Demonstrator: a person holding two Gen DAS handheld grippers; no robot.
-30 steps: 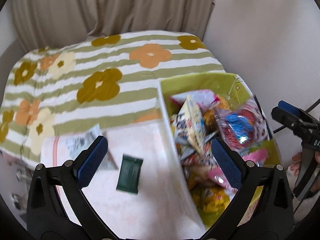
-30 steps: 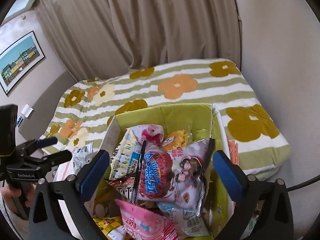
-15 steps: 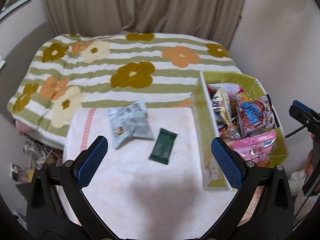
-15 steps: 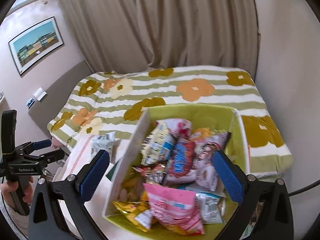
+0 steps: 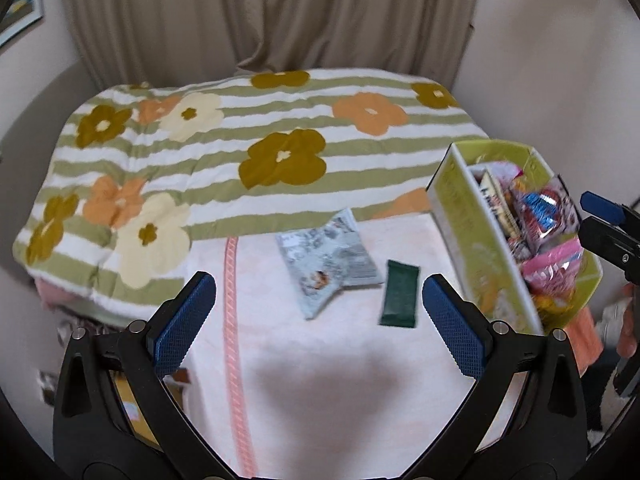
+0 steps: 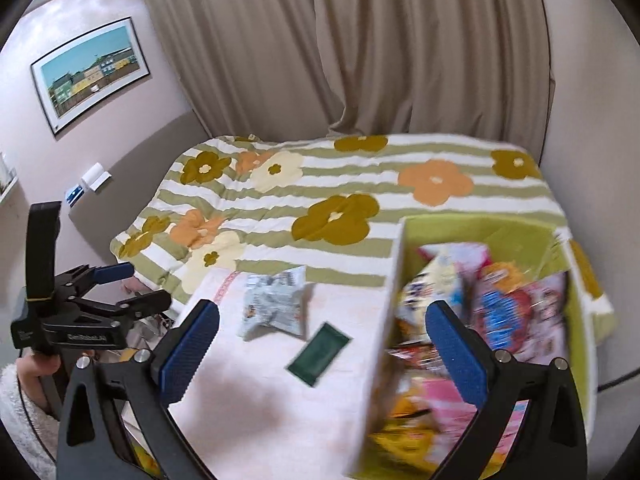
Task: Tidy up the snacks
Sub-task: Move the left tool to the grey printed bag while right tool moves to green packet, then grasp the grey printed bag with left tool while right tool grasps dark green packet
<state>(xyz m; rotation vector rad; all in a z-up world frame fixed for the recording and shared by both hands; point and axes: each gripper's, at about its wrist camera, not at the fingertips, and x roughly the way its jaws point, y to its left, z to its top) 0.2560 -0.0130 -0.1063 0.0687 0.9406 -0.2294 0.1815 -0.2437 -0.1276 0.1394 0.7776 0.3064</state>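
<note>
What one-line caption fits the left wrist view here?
Open left gripper above a pink towel holding a grey snack bag and dark green packet, beside the green snack box.

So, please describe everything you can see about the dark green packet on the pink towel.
The dark green packet is a small, flat rectangular wrapper, plain dark green, of a foil or plastic look, with crimped short ends; any print is too blurred to read. It lies flat on the pale pink towel, outside the green snack box and apart from it. Its upper corner lies right at the edge of the grey-white snack bag; contact cannot be told. Neither gripper holds it.
</note>
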